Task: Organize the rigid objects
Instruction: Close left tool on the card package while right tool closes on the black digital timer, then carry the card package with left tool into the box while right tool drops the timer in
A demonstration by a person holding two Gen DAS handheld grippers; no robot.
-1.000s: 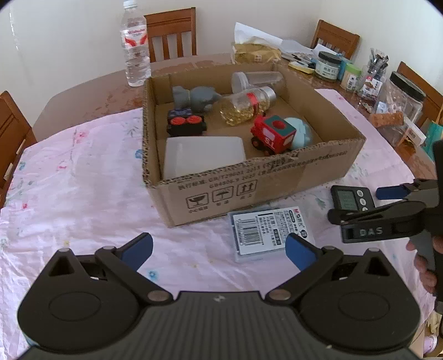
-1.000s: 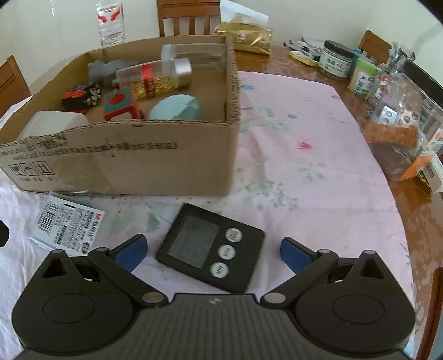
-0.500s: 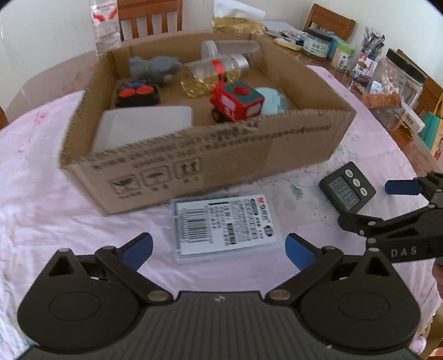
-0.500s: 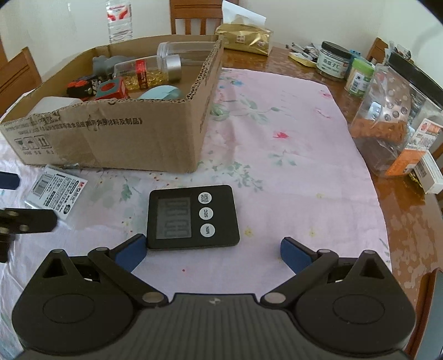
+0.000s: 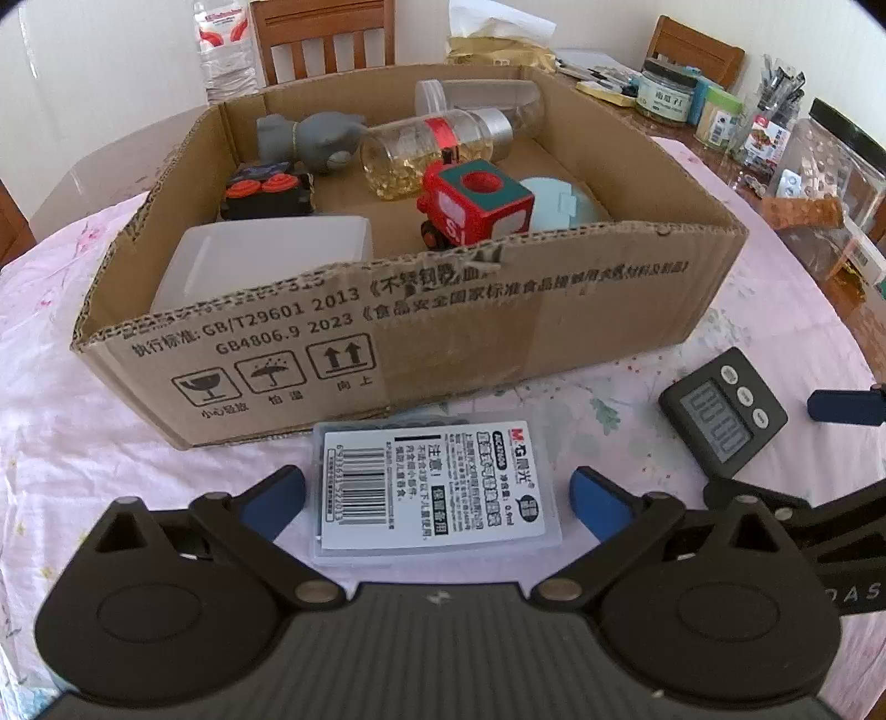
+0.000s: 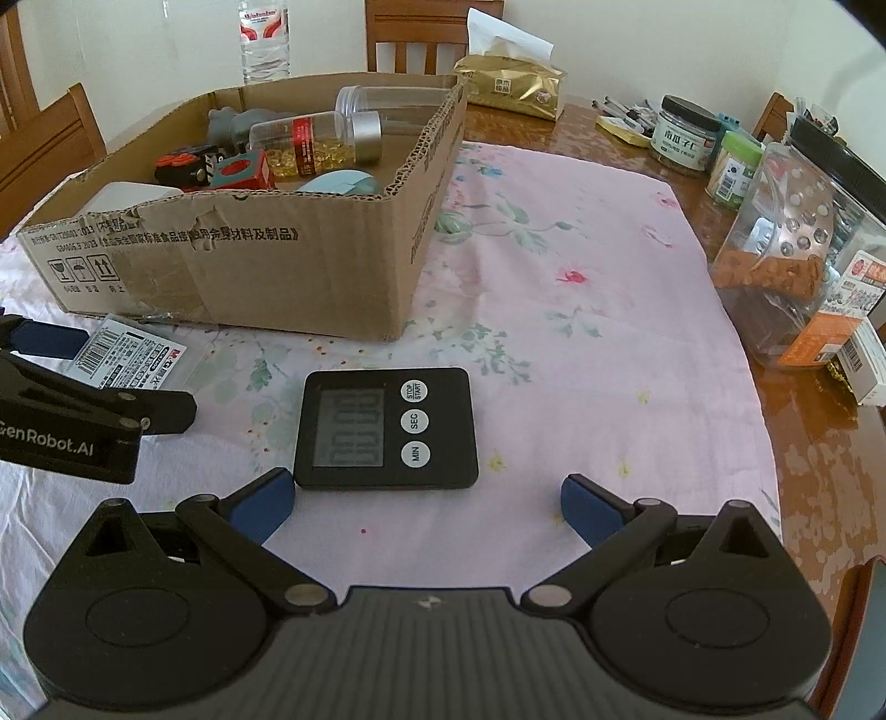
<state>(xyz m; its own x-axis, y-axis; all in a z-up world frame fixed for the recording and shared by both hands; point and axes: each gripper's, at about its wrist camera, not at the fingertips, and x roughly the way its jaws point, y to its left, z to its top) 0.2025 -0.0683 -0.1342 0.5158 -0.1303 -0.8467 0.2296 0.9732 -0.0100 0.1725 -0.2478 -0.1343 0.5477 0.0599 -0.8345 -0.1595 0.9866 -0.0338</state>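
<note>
A clear plastic case with a barcode label (image 5: 434, 487) lies flat on the pink cloth in front of the cardboard box (image 5: 421, 338). My left gripper (image 5: 437, 498) straddles the case; its jaws are closing, and the blue pads stand a little apart from the case's sides. A black digital timer (image 6: 387, 426) lies just ahead of my right gripper (image 6: 426, 501), which is open, its left pad near the timer's corner. The box (image 6: 249, 266) holds a red toy train (image 5: 476, 205), a capsule bottle (image 5: 432, 149), a grey figure (image 5: 315, 138), a white tub (image 5: 260, 260) and other pieces.
Jars and a big clear tub (image 6: 797, 232) crowd the table's right side, near its edge. A gold tissue pack (image 6: 509, 83) and a water bottle (image 6: 264, 39) stand behind the box, with wooden chairs beyond. Flowered cloth (image 6: 581, 332) stretches right of the timer.
The left gripper has come forward and down to the labelled case, which now lies between its fingers. The right gripper has swung round so that the timer sits square before it.
</note>
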